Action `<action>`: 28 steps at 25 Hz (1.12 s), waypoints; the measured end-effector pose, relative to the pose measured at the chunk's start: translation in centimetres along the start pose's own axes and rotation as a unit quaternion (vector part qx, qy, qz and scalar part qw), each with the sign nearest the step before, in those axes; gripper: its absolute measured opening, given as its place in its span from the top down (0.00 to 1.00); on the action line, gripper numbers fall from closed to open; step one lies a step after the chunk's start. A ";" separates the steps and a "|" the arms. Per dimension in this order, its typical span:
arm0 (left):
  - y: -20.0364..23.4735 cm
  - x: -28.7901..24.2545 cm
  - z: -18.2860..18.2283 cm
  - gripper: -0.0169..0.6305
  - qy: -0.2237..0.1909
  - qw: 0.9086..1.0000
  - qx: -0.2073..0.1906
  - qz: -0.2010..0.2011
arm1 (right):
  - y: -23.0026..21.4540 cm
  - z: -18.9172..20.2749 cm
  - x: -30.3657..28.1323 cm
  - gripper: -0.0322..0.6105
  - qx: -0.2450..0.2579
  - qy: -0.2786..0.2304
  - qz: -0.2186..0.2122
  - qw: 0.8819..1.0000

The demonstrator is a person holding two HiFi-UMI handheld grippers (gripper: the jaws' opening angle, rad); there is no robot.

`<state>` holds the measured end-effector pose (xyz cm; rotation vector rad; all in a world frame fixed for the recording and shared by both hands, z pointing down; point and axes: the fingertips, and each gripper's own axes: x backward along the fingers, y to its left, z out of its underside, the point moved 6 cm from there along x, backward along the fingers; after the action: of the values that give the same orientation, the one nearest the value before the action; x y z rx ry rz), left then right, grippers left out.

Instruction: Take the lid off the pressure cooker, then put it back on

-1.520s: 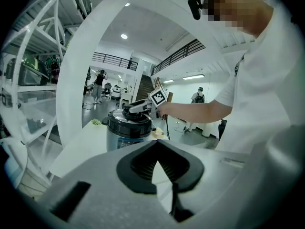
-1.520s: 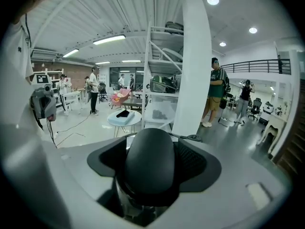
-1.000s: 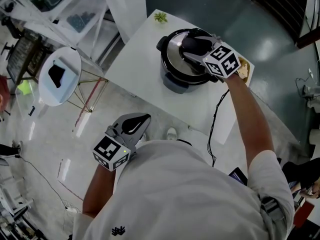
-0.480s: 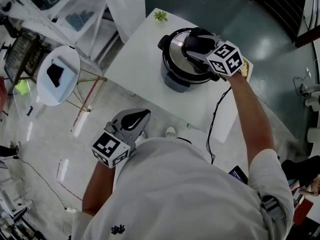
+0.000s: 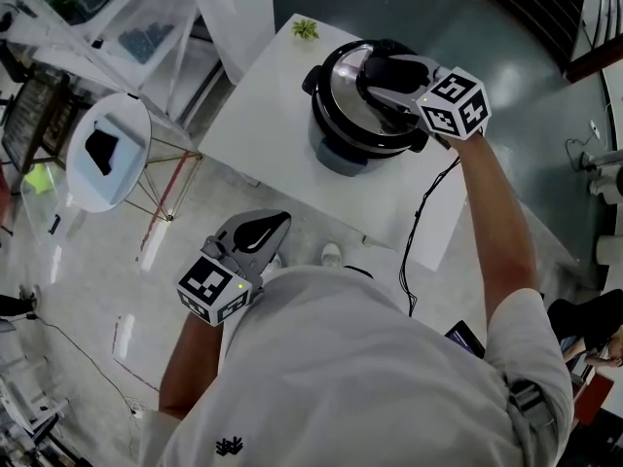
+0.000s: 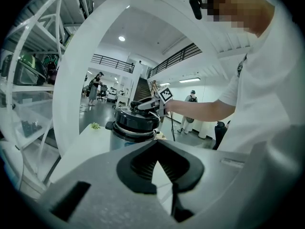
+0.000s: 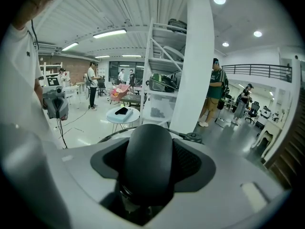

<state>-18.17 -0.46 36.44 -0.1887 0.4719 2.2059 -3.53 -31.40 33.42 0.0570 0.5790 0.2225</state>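
No words, numbers or brand names can be read anywhere. The marker cube behind the jaws of the right gripper and the cube behind the jaws of the left gripper carry only black-and-white square patterns, no letters. A small dark emblem on the person's white shirt is too small to read.

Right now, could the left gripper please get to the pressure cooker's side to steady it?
Probably yes, with a reach forward. The left gripper hangs low by the person's waist, short of the table. Bare tabletop beside the pressure cooker leaves the way free; the right gripper holds only the lid handle.
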 end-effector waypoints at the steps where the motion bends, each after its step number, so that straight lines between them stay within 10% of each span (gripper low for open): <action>1: 0.0 -0.1 0.0 0.96 0.001 1.000 -0.001 0.004 | 0.1 0.0 0.4 0.50 0.000 0.000 0.001 1.000; 28: -5.5 -9.0 -1.3 0.96 0.047 0.982 -0.062 0.171 | 2.3 10.1 19.7 0.50 -0.074 0.004 0.127 0.989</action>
<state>-8.28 -4.37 36.42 -0.2974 0.4442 2.5745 17.56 -24.62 31.60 -0.0140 0.5602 0.5133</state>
